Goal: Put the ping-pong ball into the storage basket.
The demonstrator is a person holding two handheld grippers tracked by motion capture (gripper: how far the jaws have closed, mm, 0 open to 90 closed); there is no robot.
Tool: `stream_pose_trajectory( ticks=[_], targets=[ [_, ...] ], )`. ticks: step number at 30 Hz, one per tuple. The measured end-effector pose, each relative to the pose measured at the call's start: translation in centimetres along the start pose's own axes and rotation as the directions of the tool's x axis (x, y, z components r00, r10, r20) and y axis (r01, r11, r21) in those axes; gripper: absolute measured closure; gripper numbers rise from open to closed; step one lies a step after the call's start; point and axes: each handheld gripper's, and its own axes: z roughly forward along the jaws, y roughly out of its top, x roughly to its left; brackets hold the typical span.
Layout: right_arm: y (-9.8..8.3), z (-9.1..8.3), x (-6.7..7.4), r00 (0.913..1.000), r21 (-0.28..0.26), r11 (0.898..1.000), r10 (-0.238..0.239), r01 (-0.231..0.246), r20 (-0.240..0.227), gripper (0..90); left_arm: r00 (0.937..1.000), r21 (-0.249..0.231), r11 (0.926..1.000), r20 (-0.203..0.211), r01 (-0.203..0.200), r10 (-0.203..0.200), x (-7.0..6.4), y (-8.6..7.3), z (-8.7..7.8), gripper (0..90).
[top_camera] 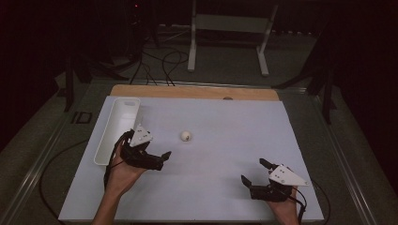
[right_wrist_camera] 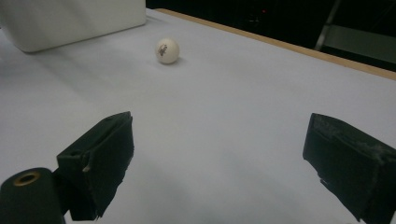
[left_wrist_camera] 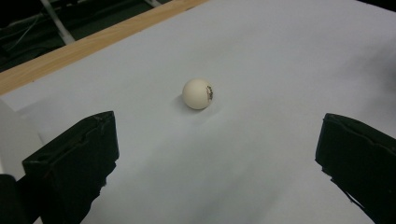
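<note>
While both hands rest low at the near edge of the white tabletop [top_camera: 211, 187], each black two-jaw tool stands wide open and empty: the right tool [top_camera: 253, 172] nearest, the left tool [top_camera: 165, 159] a little farther in. Beyond the left tool, near but apart, a small white ball with a dark mark [top_camera: 186, 136] sits alone on the bare surface. A long white plastic tray [top_camera: 123, 108] lies farther left. This looks like the approach step; next, the left tool likely must advance, straddle the ball and close.
</note>
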Motion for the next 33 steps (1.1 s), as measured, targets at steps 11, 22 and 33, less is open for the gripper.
stream_pose_trajectory(
  ticks=[11, 22, 33],
  targets=[
    [0.0, 0.1, 0.1, 1.0000, 0.009, 1.000, 0.003, -0.003, -0.009, 8.7, 0.9998, 0.056, 0.9983, 0.015, -0.012, 0.011, 0.3, 1.8, 1.6, 0.0],
    [-0.1, 0.1, 0.1, 0.9999, 0.018, 1.000, 0.002, -0.002, 0.011, 8.6, 0.9998, 0.075, 0.9971, 0.021, -0.007, 0.005, 0.4, 2.6, 2.8, 0.0],
    [-0.1, 0.1, 0.1, 0.9999, 0.021, 1.000, -0.001, 0.001, 0.016, 8.6, 0.9998, 0.095, 0.9955, 0.019, -0.003, 0.001, 0.7, 3.2, 3.6, 0.0]
  ],
)
